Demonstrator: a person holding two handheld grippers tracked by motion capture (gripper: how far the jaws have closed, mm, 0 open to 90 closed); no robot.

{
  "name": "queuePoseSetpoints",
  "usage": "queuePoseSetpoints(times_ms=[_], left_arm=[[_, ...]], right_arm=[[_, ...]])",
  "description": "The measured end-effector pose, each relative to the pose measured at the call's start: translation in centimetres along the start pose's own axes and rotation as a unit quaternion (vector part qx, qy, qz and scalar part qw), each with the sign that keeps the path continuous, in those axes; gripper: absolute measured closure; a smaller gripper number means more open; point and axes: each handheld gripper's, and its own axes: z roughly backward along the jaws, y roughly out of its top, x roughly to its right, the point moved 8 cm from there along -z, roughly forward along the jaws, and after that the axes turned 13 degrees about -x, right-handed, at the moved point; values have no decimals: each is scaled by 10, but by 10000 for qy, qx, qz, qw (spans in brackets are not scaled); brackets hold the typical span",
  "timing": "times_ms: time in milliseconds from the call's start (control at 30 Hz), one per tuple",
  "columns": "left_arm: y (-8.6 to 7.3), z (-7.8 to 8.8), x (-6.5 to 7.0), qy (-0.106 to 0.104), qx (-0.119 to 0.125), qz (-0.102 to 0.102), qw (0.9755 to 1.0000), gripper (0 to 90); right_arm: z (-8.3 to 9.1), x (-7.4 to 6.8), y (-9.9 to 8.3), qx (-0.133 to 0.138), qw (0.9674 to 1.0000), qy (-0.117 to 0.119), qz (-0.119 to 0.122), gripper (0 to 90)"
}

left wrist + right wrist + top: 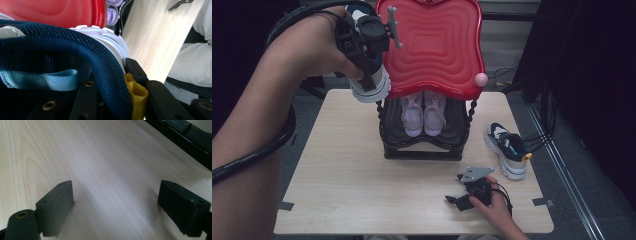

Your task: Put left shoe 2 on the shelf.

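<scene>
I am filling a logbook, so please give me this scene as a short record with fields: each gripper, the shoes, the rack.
left gripper: raised beside the red top shelf, fingers shut on the collar of a navy sneaker
right gripper: low over the table, fingers open, nothing between them
second navy sneaker: lies on the table, right of the rack
shoe rack: black frame, red top shelf
lower shelf: one pair of pale pink shoes
</scene>
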Motion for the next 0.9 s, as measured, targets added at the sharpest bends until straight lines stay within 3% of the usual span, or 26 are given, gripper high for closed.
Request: queuePoseSetpoints(times_ms=[500, 633, 900], left_arm=[[33, 1, -6, 161, 7, -300, 9994, 734], [40, 0, -8, 109, -18, -327, 9994, 734], [53, 1, -17, 266, -43, -485, 9985, 733]], right_arm=[[0, 0, 0, 2, 10000, 4, 3, 126], [0, 0, 0, 1, 10000, 1, 3, 126], [0, 0, 0, 0, 10000, 5, 3, 125]])
